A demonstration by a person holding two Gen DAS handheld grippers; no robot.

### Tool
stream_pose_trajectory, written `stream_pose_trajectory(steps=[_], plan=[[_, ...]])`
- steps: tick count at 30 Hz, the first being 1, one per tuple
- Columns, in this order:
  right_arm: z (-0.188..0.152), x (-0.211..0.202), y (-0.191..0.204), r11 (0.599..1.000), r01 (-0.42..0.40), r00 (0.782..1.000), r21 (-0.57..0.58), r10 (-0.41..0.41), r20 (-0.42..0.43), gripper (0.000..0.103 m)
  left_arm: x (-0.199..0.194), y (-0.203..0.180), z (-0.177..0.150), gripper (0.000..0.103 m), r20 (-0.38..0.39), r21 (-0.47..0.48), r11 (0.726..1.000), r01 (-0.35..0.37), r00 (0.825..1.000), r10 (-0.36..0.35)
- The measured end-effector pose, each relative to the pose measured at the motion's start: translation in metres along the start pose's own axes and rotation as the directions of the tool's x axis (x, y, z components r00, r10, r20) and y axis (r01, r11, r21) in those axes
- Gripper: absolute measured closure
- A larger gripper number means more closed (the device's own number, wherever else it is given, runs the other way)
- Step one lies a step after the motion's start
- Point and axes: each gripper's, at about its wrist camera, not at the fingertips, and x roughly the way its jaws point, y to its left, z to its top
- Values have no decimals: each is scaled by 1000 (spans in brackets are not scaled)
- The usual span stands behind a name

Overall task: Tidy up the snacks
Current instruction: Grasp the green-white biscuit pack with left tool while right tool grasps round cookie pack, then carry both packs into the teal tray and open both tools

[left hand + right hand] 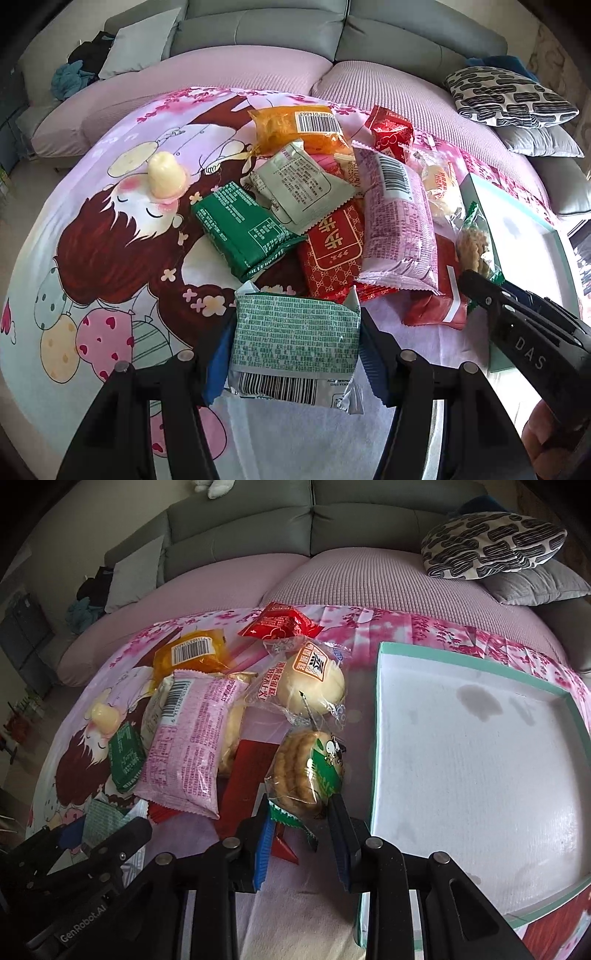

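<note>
Slippage is the likeliest trouble: the left gripper (293, 354) pinches a pale green packet (295, 350) and the right gripper (301, 812) pinches a cookie bag (304, 771) by its crinkly end, either could slide out before reaching the white tray (476, 775); both hang over a cartoon-print cloth (110, 258) before a grey sofa (258, 26)

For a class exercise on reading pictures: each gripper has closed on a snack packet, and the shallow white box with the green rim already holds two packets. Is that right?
Not quite. The right wrist view shows the shallow white box with the green rim holding no packets, only stains. The rest stands: the left gripper grips a pale green printed packet, and the right gripper grips a clear biscuit packet with green ends.
</note>
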Motion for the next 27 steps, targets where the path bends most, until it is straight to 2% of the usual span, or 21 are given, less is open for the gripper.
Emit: stream_pose_trajectory(steps=[11, 15, 20, 27], plan=[[4, 2, -10, 998, 58, 998, 28, -58, 22, 71, 5, -2, 0, 40, -9, 1, 1000, -10, 1000, 10], [6, 4, -12, 998, 49, 998, 39, -50, 33, 71, 4, -3, -1, 40, -8, 4, 1000, -25, 1000, 25], [6, 3, -14, 997, 60, 997, 46, -61, 37, 78, 0, -2, 1, 40, 5, -8, 999, -39, 999, 39], [6, -6, -21, 997, 24, 998, 74, -28, 58, 81, -12, -4, 5, 40, 38, -12, 999, -53, 998, 53]])
